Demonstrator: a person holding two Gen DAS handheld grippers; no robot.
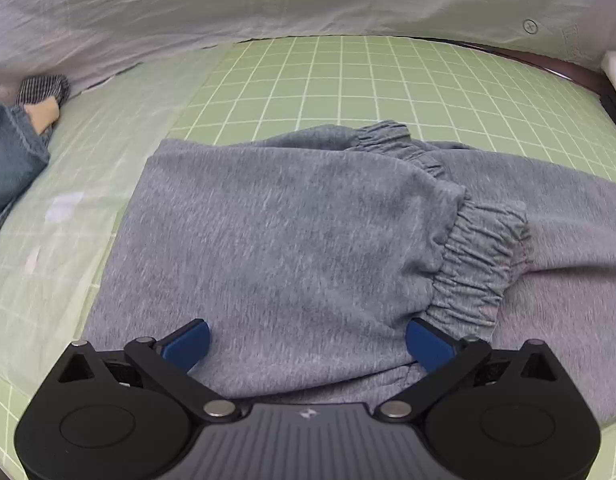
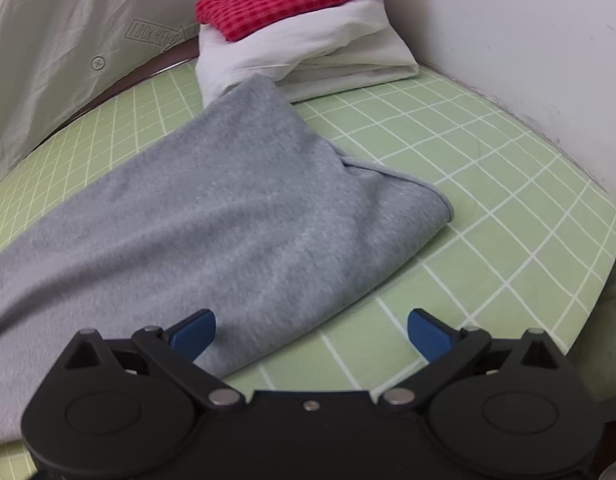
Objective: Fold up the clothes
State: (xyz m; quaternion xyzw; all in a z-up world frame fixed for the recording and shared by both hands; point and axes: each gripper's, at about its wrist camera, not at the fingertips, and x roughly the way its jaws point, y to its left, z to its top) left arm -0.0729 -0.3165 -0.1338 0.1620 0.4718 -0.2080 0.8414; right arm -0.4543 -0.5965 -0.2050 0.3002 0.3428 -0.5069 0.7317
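Observation:
Grey sweatpants (image 1: 291, 232) lie folded on the green grid mat (image 1: 348, 80), their ribbed cuffs (image 1: 476, 256) turned over on top at the right. My left gripper (image 1: 308, 344) hovers over the near part of the folded layer, jaws wide open, the blue pads (image 1: 189, 344) apart from each other with only flat cloth below. In the right wrist view the other end of the grey sweatpants (image 2: 235, 216) rests on the mat with a rounded fold at the right. My right gripper (image 2: 312, 334) is open above the cloth's near edge, nothing pinched.
Blue denim and striped clothes (image 1: 15, 148) lie at the mat's left edge. A folded white and red-checked stack (image 2: 303, 24) sits at the far end by a white wall (image 2: 548, 40). A pale printed sheet (image 1: 267, 4) hangs behind the mat.

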